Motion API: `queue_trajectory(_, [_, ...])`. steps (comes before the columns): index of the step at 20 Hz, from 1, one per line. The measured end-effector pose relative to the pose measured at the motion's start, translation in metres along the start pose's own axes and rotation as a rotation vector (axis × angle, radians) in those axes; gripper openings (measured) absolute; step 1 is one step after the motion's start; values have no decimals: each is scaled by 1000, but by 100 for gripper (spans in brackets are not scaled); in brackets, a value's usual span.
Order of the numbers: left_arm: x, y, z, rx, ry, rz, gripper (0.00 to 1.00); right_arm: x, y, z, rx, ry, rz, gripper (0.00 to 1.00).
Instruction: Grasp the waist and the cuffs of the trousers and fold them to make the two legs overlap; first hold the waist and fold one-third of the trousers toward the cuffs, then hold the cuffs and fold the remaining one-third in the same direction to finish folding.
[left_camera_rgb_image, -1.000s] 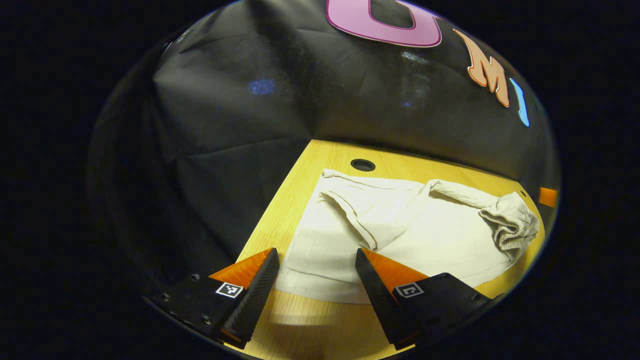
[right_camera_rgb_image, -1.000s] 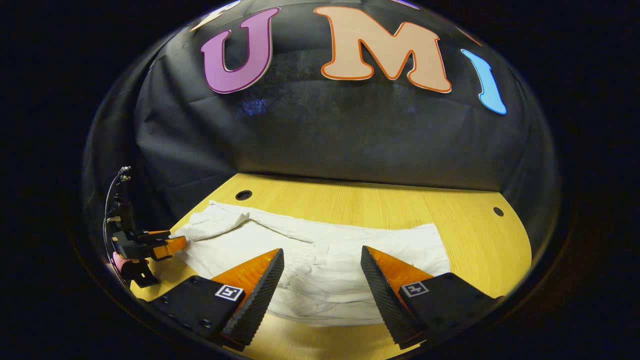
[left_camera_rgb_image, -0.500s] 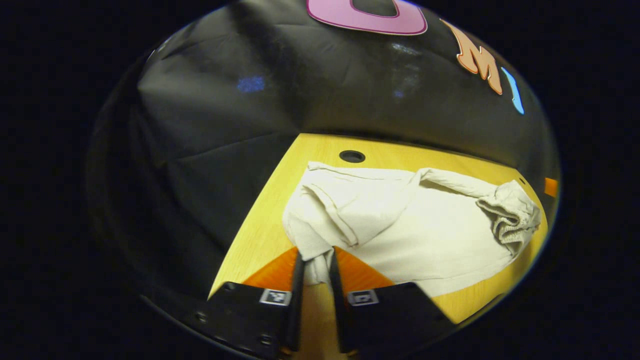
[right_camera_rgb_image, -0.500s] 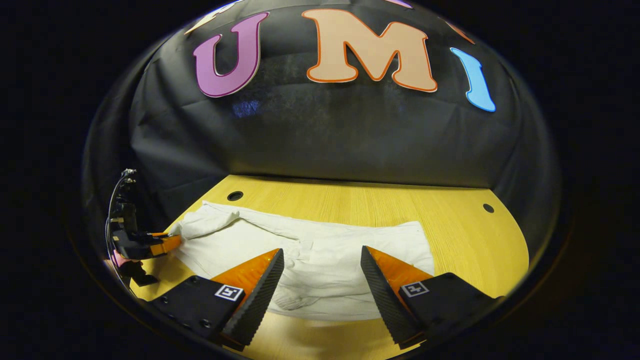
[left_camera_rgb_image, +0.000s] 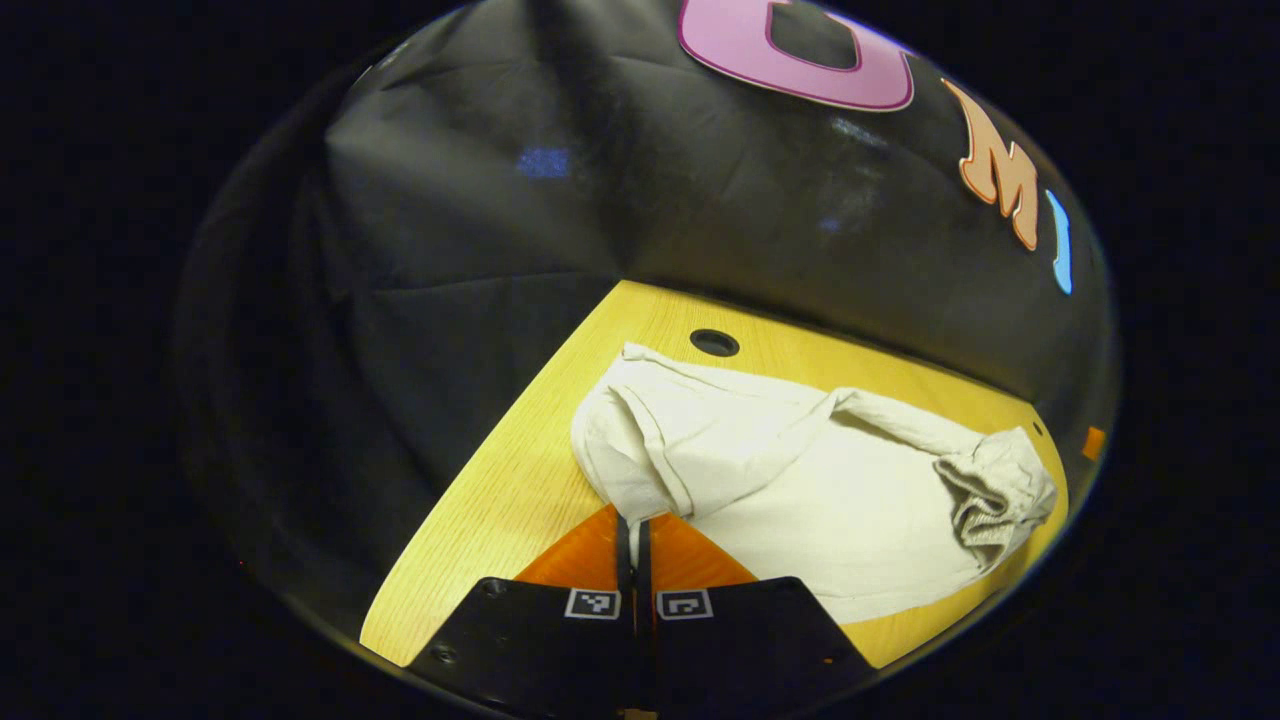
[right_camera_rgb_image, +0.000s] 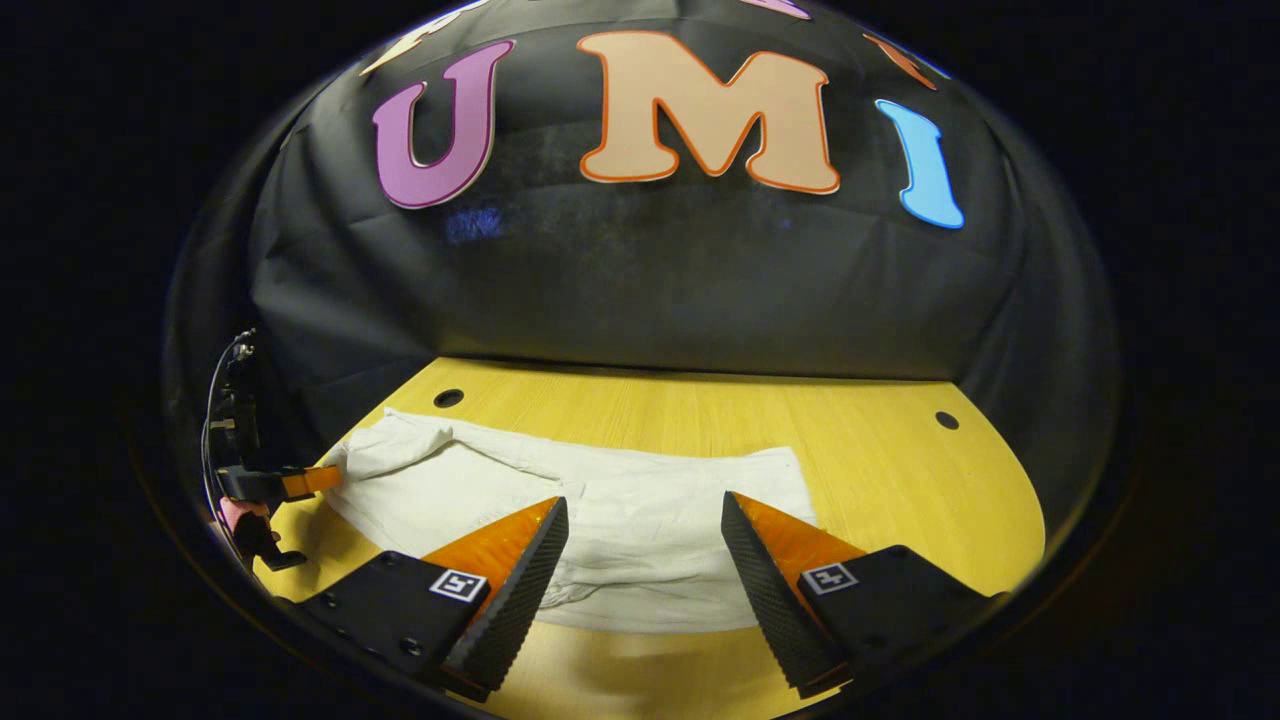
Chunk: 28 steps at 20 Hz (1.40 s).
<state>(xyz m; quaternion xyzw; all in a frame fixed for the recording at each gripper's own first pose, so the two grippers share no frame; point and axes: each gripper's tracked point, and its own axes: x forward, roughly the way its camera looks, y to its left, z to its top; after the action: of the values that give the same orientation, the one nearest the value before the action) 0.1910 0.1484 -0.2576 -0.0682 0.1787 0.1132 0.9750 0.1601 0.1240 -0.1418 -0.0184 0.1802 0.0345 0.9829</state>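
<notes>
The left gripper (left_camera_rgb_image: 634, 528) is now clamped on the cuff end of the trousers (left_camera_rgb_image: 800, 480); its two fingers are pressed almost together with a thin fold of pale cloth pinched between their tips. A second ago those fingers stood wide apart over the flat hem, and half a second ago they were only partly closed with a thicker bunch of fabric between them. The gripped end has since been gathered into a rounded, lifted fold, baring more of the wooden table (left_camera_rgb_image: 500, 500) beside it, where the cloth lay spread before.

In the left gripper view the trousers lie across the table from the pinched cuff toward the bunched elastic waist (left_camera_rgb_image: 1000, 490) at the far right, just short of a round hole in the table (left_camera_rgb_image: 714, 343).

The right gripper (right_camera_rgb_image: 642, 560) hangs spread wide above the waist end of the trousers (right_camera_rgb_image: 640, 520), fingers well apart and apparently not touching the cloth, much as in both earlier frames. The cloth's right edge has drawn a little leftward since then. At the far left of this view the other gripper (right_camera_rgb_image: 318, 478) meets the cuff, though it is too small there to judge the grip
</notes>
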Motion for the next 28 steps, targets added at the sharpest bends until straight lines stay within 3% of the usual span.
queue_trajectory(7, [-26, -60, 43, 12, -67, -55, 0, -27, -45, 2, 5, 1, -19, 98])
queue_trajectory(15, [-61, -201, 93, 122, -153, -194, 0, -58, -98, -4, 5, -3, -18, 98])
queue_trajectory(21, [-88, -308, 98, 139, -163, -311, 0, -72, -142, -4, -4, -9, -29, 95])
queue_trajectory(28, [-99, -400, 77, 177, -139, -402, 0, -80, -191, -8, -12, -7, -58, 98])
